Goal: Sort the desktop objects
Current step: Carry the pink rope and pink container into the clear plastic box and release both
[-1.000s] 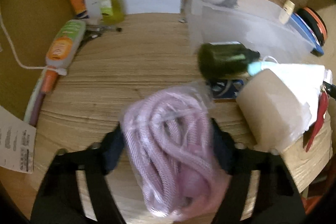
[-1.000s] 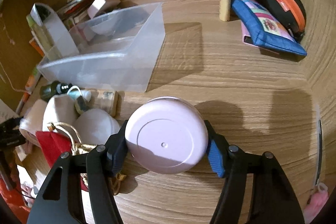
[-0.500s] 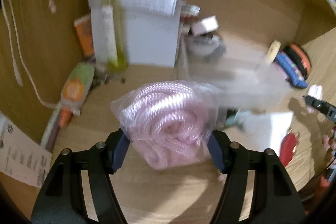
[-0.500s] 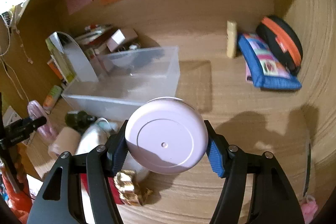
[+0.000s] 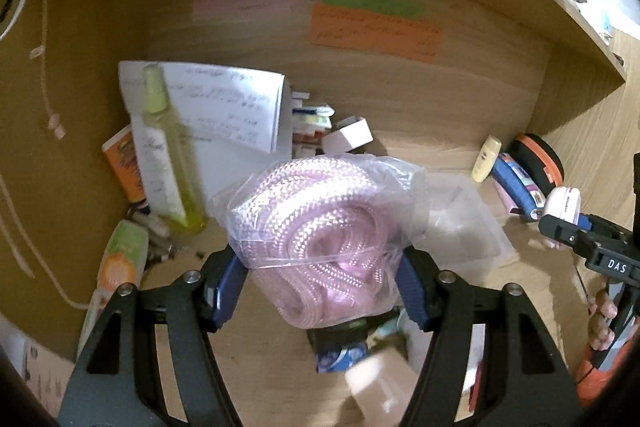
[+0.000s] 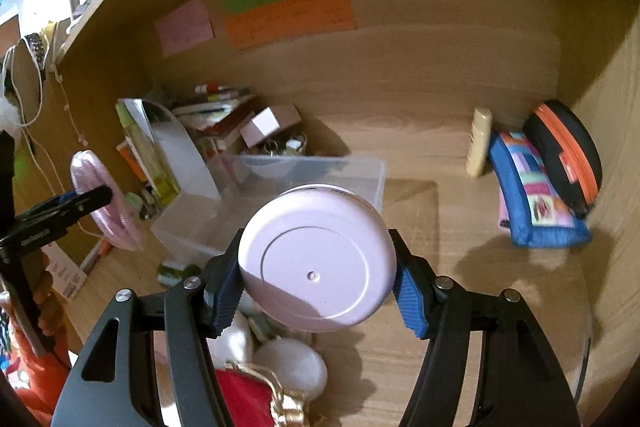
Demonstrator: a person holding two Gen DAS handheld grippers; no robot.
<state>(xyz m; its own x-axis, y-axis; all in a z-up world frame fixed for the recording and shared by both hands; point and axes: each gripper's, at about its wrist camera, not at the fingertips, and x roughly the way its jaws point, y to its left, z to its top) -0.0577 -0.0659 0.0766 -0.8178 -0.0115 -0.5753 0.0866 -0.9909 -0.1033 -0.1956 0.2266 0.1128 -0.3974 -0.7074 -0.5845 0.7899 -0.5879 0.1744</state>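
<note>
My left gripper (image 5: 322, 283) clamps bagged pink rope coil (image 5: 320, 239) between blue pads, jaws partly spread around bundle, held in air above wooden desk (image 5: 272, 367). My right gripper (image 6: 316, 285) grips round pink jar (image 6: 316, 263) at its sides, lid facing camera, also lifted off desk. Clear plastic bin (image 6: 352, 167) sits behind jar, near back wall. Blue pouch (image 6: 532, 203) and black-orange case (image 6: 568, 151) lie at right, touching each other.

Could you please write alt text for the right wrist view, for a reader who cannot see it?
The right tool grips a round lilac jar above a cluttered wooden desk. Behind it stands a clear plastic bin, with a blue pouch to the right.
</note>
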